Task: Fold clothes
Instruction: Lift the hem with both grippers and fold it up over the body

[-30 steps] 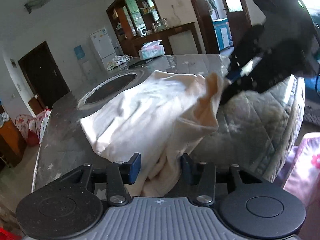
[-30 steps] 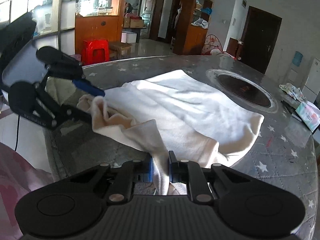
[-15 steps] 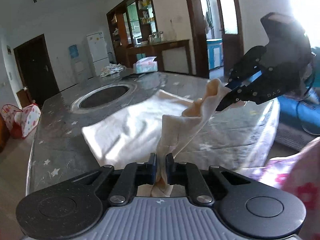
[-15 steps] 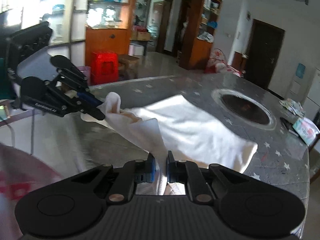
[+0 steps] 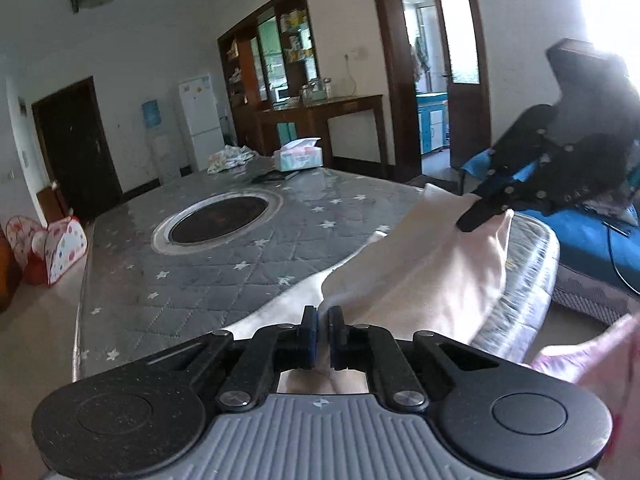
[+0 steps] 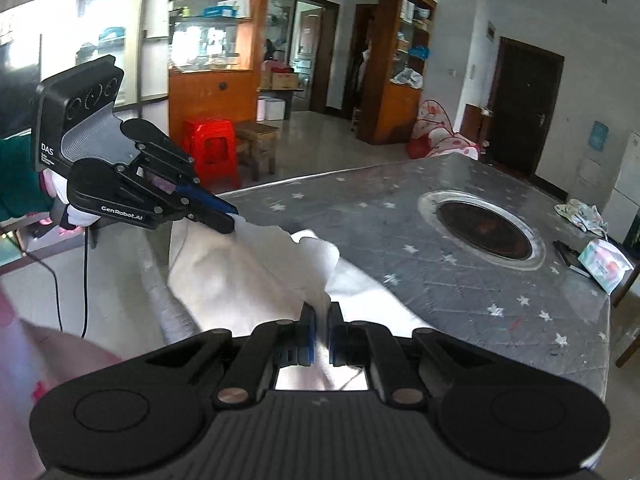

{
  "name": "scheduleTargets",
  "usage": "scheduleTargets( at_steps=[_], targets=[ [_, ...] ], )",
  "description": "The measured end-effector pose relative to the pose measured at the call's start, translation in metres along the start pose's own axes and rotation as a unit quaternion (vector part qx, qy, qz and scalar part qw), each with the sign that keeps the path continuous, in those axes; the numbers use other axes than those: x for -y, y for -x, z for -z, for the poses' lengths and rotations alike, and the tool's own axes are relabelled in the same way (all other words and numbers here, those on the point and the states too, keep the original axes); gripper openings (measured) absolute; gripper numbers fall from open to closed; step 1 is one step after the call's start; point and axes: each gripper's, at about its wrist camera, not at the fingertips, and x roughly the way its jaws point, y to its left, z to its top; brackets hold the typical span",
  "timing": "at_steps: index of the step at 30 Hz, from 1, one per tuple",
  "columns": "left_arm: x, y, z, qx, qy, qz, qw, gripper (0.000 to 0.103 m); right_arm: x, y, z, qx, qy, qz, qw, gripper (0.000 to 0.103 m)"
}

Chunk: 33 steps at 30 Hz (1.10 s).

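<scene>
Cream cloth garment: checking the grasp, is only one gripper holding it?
No, the left gripper and right gripper both pinch the cream cloth garment.

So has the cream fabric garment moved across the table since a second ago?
Yes. The cream fabric garment has been pulled away from the round recessed burner, toward the near table edge.

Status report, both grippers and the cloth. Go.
Left gripper shut on cream cloth garment. Right gripper shut on it too. Garment lifted at grey quilted table's near edge. Nothing in the way.
</scene>
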Motion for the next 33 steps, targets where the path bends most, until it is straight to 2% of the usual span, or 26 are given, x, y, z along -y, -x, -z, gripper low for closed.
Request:
scheduleTargets(
  at_steps=[4,8,14,16,18,21,24,27,29,33],
  targets=[
    [-0.024,-0.033,-0.017,-0.003,-0.006,-0.016,0.9998,0.006,0.024,-0.023,-0.012,-0.005,-0.007,0.014,1.000,0.005],
    [-0.048,-0.078,-0.024,-0.020,0.001,-0.037,0.9991,0.007,0.056,-0.065,-0.021,-0.021,-0.022,0.033,0.999,0.005],
    [-0.061,-0.142,-0.008,-0.054,0.030,-0.075,0.9953,0.011,0.083,-0.136,0.002,-0.061,-0.064,0.073,0.993,0.007],
    [-0.061,-0.150,-0.002,-0.061,0.045,-0.091,0.9930,0.017,0.089,-0.148,0.013,-0.062,-0.090,0.084,0.990,0.015],
    [-0.062,-0.151,0.004,-0.060,0.055,-0.105,0.9912,0.025,0.094,-0.152,0.020,-0.067,-0.110,0.092,0.987,0.020],
    [-0.060,-0.140,0.005,-0.047,0.066,-0.116,0.9899,0.028,0.099,-0.148,0.025,-0.064,-0.131,0.097,0.984,0.027],
    [-0.051,-0.128,0.007,-0.037,0.077,-0.101,0.9912,0.043,0.103,-0.136,0.024,-0.052,-0.146,0.102,0.983,0.034],
    [-0.042,-0.116,0.009,-0.026,0.089,-0.086,0.9921,0.043,0.100,-0.128,0.015,-0.033,-0.165,0.088,0.982,0.035],
    [-0.036,-0.108,0.011,-0.018,0.096,-0.075,0.9923,0.043,0.095,-0.128,0.008,-0.026,-0.170,0.062,0.983,0.035],
    [-0.023,-0.091,0.013,-0.004,0.111,-0.055,0.9923,0.043,0.085,-0.143,-0.001,-0.034,-0.168,0.012,0.985,0.034]
  ],
)
